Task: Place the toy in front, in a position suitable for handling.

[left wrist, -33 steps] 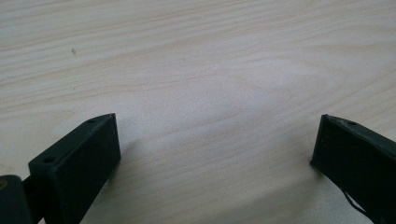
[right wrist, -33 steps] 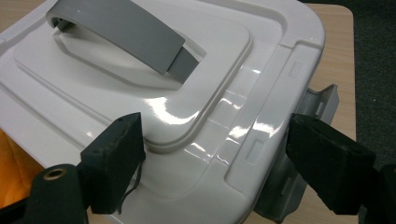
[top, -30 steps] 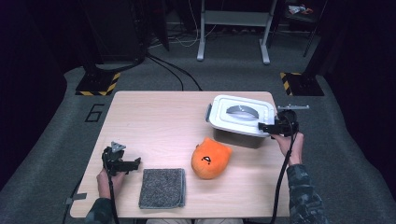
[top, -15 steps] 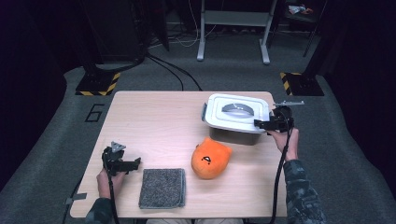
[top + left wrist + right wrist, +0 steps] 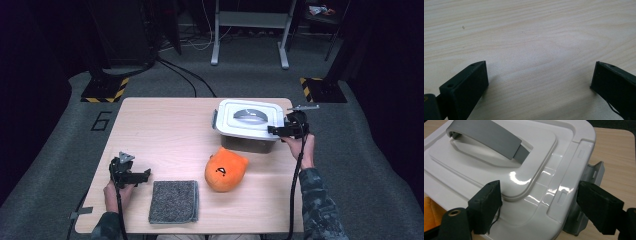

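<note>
Across the middle of the room stands a pale wooden table [image 5: 165, 130], and everything in hand sits on it. Biggest on it is the white lidded box [image 5: 248, 125], at the far right part of the top, its lid on, with a grey handle [image 5: 250, 115] arched across the middle. From the right gripper view, a grey latch [image 5: 589, 192] hangs off the lid's edge, flipped outward.

Next in size is the orange plush toy [image 5: 226, 168], just in front of the box, and then the grey cloth pad [image 5: 174, 201], lying flat near the front edge.

The person's right forearm, in a camouflage sleeve, reaches forward along the right side; the right hand [image 5: 300, 146] holds the right gripper [image 5: 276, 130] level at the box's right end, pointing inward over the lid. Its jaws are spread wide, one over the lid's surface and the other out by the latch, gripping nothing.

The left hand [image 5: 117, 192] rests near the front left corner, its left gripper [image 5: 145, 174] low over bare wood just left of the pad, jaws parted wide and empty.
</note>
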`<state>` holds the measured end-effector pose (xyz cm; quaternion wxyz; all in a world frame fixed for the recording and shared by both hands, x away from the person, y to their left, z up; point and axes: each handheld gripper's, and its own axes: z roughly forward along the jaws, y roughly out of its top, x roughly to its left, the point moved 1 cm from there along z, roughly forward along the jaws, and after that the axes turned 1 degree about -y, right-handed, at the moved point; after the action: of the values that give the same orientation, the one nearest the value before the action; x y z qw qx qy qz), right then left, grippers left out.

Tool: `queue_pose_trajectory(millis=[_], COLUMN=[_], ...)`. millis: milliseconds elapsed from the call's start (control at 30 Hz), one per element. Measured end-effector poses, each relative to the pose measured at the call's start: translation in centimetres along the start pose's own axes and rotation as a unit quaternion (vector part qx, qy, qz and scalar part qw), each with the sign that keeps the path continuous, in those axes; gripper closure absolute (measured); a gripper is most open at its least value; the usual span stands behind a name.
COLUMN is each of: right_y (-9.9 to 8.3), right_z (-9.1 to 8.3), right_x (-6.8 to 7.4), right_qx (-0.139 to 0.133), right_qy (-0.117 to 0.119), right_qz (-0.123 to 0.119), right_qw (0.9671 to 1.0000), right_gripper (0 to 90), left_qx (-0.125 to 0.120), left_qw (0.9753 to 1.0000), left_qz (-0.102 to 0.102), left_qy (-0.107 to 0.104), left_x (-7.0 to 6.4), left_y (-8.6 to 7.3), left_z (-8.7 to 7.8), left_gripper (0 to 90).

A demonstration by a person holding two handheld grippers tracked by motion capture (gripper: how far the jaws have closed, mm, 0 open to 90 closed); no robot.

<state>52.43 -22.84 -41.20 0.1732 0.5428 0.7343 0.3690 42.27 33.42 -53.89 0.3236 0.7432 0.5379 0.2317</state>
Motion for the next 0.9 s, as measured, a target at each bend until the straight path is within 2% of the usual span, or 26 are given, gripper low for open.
queue_pose_trajectory(millis=[67, 100, 133, 233, 400, 467, 667, 900], right_y=[0.2, 0.2, 0.3, 0.4, 1.0, 1.2, 1.6, 2.1], right_z=[0.2, 0.3, 0.4, 0.6, 1.4, 1.6, 2.1, 2.6], right_x=[0.1, 0.2, 0.3, 0.5, 1.0, 1.4, 1.9, 2.9], right_qx=[-0.002, 0.002, -0.002, -0.001, 0.000, 0.004, 0.005, 0.006], right_qy=[0.002, 0.001, 0.002, 0.004, 0.012, 0.011, 0.013, 0.010], right_qz=[-0.007, 0.000, -0.005, 0.001, -0.009, -0.005, -0.019, -0.020], right_qw=[1.0000, 1.0000, 1.0000, 1.0000, 0.9999, 0.9999, 0.9997, 0.9997], right_gripper=[19.4, 19.5, 19.5, 19.5, 19.6, 19.7, 20.0, 20.8], left_qx=[0.000, 0.006, 0.005, 0.005, 0.005, 0.005, 0.006, 0.005], left_qw=[1.0000, 1.0000, 1.0000, 1.0000, 1.0000, 1.0000, 1.0000, 1.0000], left_qz=[-0.001, 0.005, 0.004, 0.004, 0.006, 0.005, 0.005, 0.003], left_qy=[0.000, -0.001, -0.001, -0.001, 0.000, 0.000, 0.000, 0.000], left_x=[0.0, 0.1, 0.0, 0.1, 0.1, 0.1, 0.0, 0.0], left_y=[0.0, 0.0, 0.0, 0.0, 0.0, 0.0, 0.0, 0.0], left_z=[0.0, -0.1, -0.1, -0.1, -0.1, -0.1, -0.1, 0.0], left_gripper=[0.5, 0.5, 0.5, 0.5, 0.5, 0.5, 0.5, 0.5])
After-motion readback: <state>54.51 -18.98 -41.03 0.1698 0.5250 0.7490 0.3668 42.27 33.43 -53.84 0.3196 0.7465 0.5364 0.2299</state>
